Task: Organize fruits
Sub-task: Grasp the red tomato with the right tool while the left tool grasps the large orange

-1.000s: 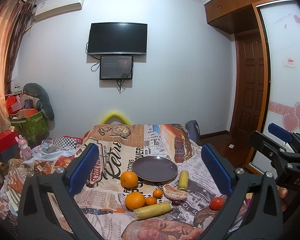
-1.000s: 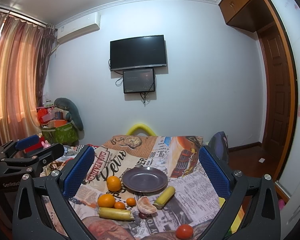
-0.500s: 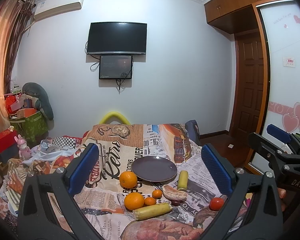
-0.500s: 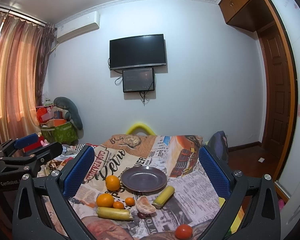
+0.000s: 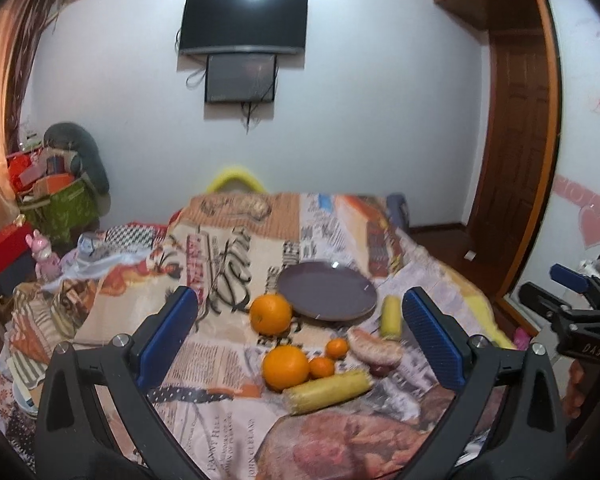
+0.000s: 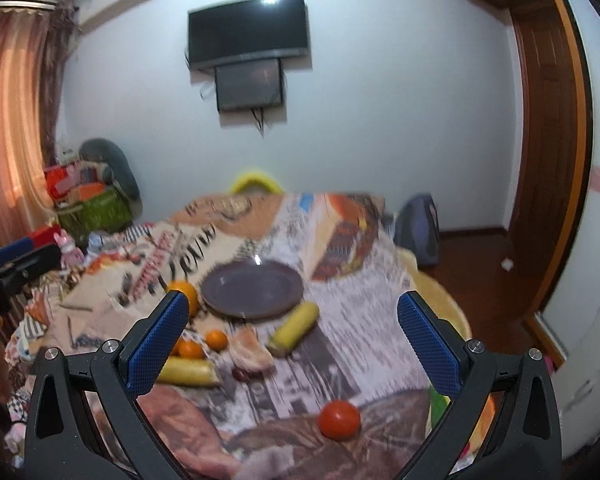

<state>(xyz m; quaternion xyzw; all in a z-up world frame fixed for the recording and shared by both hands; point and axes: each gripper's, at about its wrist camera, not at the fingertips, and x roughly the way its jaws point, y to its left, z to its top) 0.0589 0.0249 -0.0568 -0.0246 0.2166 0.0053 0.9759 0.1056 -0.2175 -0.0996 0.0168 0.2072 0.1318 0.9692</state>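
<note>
A dark purple plate [image 5: 326, 290] [image 6: 252, 289] lies on a table covered by a newspaper-print cloth [image 5: 228, 344]. In front of it lie two oranges [image 5: 271, 314] [image 5: 286, 367], two small tangerines [image 5: 336, 348], a peeled citrus [image 5: 374, 346], two corn cobs [image 5: 327, 392] [image 5: 391, 317] and a red tomato [image 6: 339, 419]. My left gripper [image 5: 300, 332] is open and empty, above the fruit pile. My right gripper [image 6: 292, 340] is open and empty, above the table's near right part. The tomato lies low between its fingers.
A yellow chair back [image 5: 235, 179] stands behind the table. Boxes, a green basket [image 5: 60, 204] and toys crowd the left side. A dark bag [image 6: 418, 230] stands by the table's far right corner. A wooden door [image 5: 516, 152] is on the right.
Both grippers have tilted down and moved closer to the table. The fruit and plate now look larger and sit higher between the fingers. Nothing on the table has moved.
</note>
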